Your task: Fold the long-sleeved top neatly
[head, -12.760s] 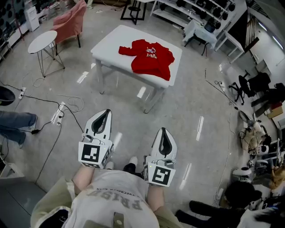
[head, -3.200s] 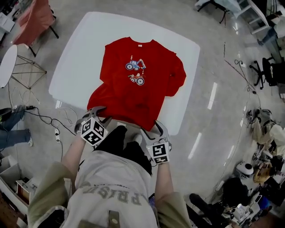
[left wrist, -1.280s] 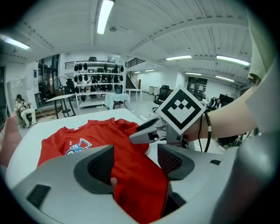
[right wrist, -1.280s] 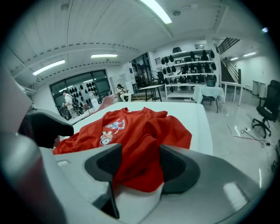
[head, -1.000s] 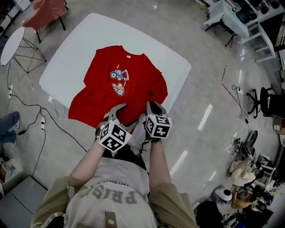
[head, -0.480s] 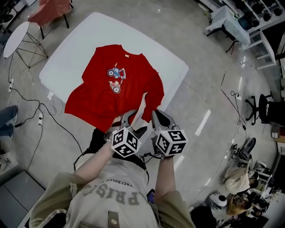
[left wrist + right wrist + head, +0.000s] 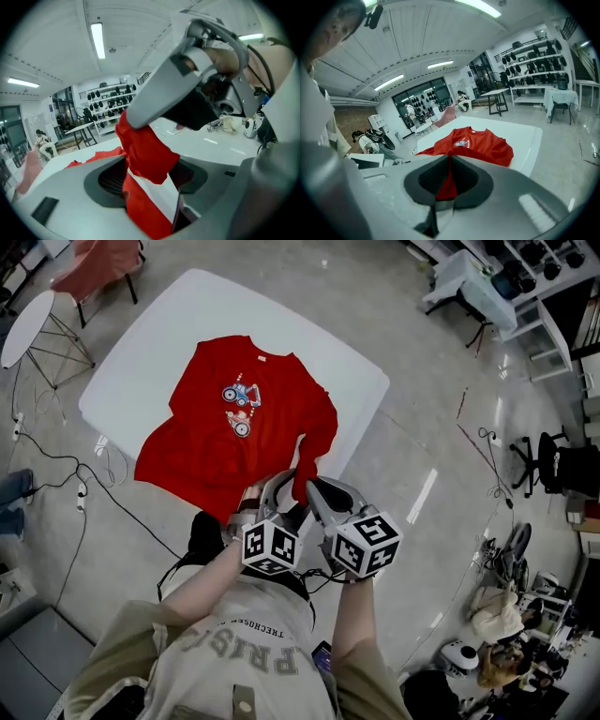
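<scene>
Red long-sleeved top (image 7: 239,418) spread on the white tabletop (image 7: 187,306), with one sleeve lifted at the near right.
Right tool (image 7: 312,487) is clamped together on the end of the sleeve (image 7: 317,437), held up above the tabletop's near edge. Left tool (image 7: 262,489), just beside it on the left, has its jaws apart, with the hanging red cloth between them. The top's printed front faces up and its collar lies toward the far side.
</scene>
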`<state>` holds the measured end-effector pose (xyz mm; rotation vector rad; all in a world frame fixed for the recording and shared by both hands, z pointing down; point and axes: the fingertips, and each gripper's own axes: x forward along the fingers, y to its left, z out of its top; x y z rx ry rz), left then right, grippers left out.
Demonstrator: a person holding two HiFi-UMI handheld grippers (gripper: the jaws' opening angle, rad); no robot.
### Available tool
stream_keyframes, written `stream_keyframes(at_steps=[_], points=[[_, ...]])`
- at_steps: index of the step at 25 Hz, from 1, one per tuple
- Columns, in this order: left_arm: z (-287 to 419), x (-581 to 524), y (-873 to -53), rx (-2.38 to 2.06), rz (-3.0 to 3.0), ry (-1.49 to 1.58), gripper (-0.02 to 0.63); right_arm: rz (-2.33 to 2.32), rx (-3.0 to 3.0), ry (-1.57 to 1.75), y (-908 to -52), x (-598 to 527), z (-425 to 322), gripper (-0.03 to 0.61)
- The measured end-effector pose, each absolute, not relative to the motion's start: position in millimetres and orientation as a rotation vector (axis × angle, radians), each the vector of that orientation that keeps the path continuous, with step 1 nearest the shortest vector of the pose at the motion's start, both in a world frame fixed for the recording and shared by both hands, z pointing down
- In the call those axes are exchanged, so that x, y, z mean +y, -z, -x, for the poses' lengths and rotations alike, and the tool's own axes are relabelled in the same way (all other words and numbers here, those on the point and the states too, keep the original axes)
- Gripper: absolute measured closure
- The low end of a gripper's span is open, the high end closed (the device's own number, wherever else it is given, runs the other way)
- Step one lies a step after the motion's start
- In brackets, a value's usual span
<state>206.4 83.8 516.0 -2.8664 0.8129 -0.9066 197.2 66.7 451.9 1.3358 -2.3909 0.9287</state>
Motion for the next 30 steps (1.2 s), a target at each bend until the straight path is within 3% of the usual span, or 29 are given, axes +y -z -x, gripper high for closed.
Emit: stream_keyframes(at_steps=[5, 8, 9, 12, 13, 20, 30], points=[[-180, 72, -505, 0.832, 2.847, 0.861, 0.483, -1.291, -2.433, -0.957, -450, 53, -173, 0.558], [-159, 62, -501, 0.86, 2.887, 0.839, 0.523, -1.267, -2.441, -0.864, -449, 46, -159, 0.54], [-151, 57, -499, 0.875, 2.896, 0.833, 0.53, -1.26, -2.448, -0.835, -448, 44, -156, 0.528], [-119, 40, -494, 0.944, 2.909, 0.827, 0.541, -1.25, -2.455, -0.766, -451, 36, -149, 0.358], [-107, 33, -492, 0.976, 2.916, 0.824, 0.543, -1.252, -2.445, -0.739, -454, 33, -149, 0.342], [-21, -10, -490, 1.242, 2.924, 0.827, 0.545, -1.276, -2.316, -0.615, -493, 5, -154, 0.341], [52, -35, -564, 1.401, 2.974, 1.097, 0.543, -1.238, -2.173, -0.601, -538, -42, -136, 0.341]])
